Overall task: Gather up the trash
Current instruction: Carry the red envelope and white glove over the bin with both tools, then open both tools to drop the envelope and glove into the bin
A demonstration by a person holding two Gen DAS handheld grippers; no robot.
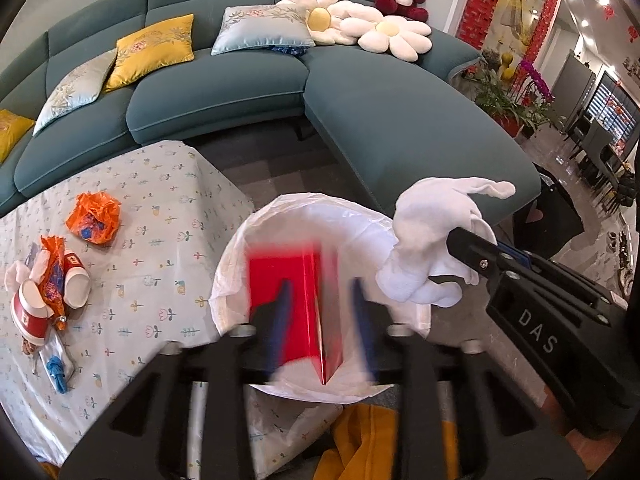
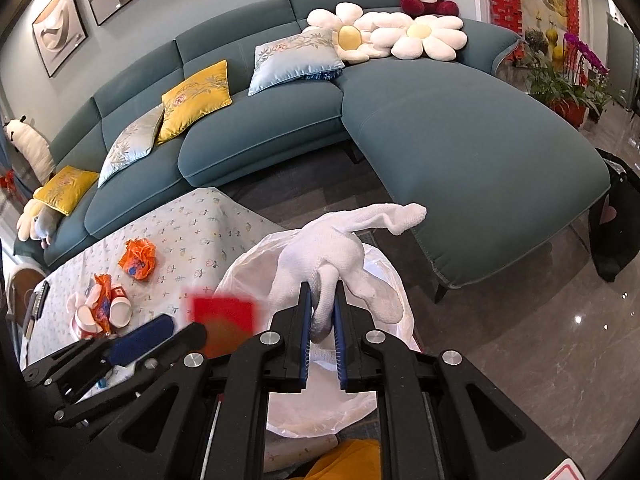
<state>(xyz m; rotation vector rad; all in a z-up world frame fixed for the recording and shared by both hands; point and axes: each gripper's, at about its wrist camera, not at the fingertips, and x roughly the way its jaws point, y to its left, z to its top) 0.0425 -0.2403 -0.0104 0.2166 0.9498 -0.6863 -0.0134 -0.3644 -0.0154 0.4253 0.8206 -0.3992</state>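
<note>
On your far left, more trash waits on the surface (image 1: 168,216): a crumpled orange wrapper (image 1: 94,220) and, nearer the edge, a heap of red-and-white paper cups (image 1: 44,300) tangled with another wrapper. None of it is touched yet.

You are at the drop-off step. Your left gripper (image 1: 320,320) tilts steeply down over the mouth of the white-lined trash bin (image 1: 256,240), which stands just beside the surface. Its jaws stand parted, and the red box (image 1: 296,304) sits blurred between them, clear of the pads as far as the blur lets you judge, so it looks released and falling into the liner.

To the right, your right gripper (image 2: 322,312) also points down at the bin and is clamped on a white cotton glove (image 2: 332,248), whose fingers stick out past the far rim.

The next move, as I judge it, calls for bringing the glove fully over the opening, parting those jaws, then swinging back left for the cups and wrappers. Mind that the glove's fingers don't snag the liner's edge.
</note>
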